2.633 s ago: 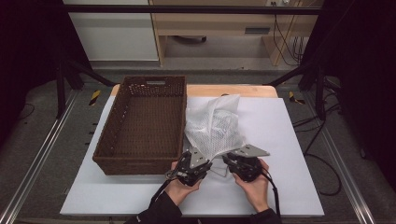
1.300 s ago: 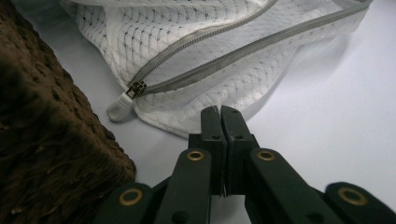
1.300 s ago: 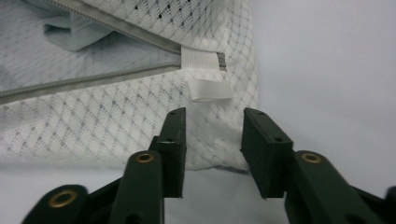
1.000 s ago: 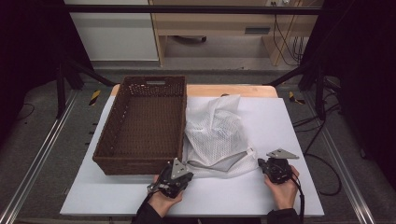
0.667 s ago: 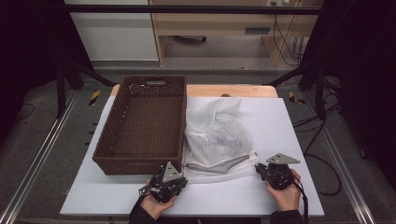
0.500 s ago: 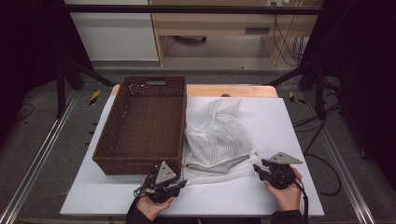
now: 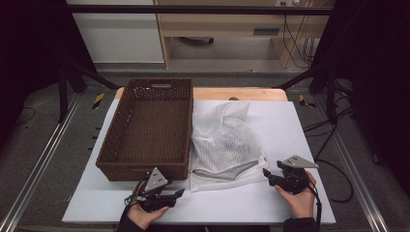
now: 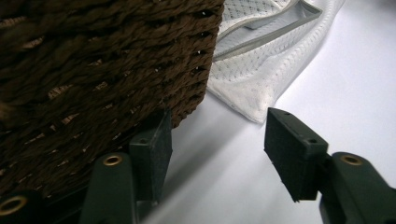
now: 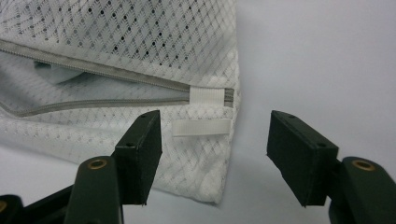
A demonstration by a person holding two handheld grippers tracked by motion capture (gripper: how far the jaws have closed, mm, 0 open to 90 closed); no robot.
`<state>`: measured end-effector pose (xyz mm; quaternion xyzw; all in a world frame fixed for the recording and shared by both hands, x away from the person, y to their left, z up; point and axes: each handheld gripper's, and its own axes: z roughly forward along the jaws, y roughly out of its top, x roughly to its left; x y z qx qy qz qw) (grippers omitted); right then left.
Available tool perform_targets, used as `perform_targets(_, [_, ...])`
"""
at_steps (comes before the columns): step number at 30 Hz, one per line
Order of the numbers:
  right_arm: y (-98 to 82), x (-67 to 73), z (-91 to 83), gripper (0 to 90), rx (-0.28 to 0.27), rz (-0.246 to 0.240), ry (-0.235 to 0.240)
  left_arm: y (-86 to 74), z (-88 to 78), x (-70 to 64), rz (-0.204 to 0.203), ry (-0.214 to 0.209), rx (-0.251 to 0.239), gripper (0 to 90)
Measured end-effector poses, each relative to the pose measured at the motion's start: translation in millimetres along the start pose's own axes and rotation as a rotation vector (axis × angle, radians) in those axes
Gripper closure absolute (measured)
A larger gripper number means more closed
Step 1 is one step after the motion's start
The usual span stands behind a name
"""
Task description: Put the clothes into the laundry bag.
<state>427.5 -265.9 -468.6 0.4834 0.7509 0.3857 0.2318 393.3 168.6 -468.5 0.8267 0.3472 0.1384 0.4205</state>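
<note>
No readable text, label or number anywhere.

Through the mesh bag [image 7: 223, 145] you could make out only a dim, dark shape; what lay inside was not clear. In your left gripper view the basket [image 8: 93, 70] ran off the top and left edges. In your right gripper view the bag's open zip [image 9: 93, 88] left by the left edge.

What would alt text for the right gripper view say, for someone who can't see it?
The right claw stands open just in front of a white mesh laundry bag lying on a white table, with nothing between its black jaws. The bag's grey zipper gapes open, ending at a small white fabric tab near the bag's corner.
</note>
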Motion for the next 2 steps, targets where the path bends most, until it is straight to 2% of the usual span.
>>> perform_targets(2, [-0.6, -1.6, -0.9, 34.4, -0.002, 0.005, -0.005, -0.3, -1.2, 0.9, 0.001, -0.005, 0.001, 38.8])
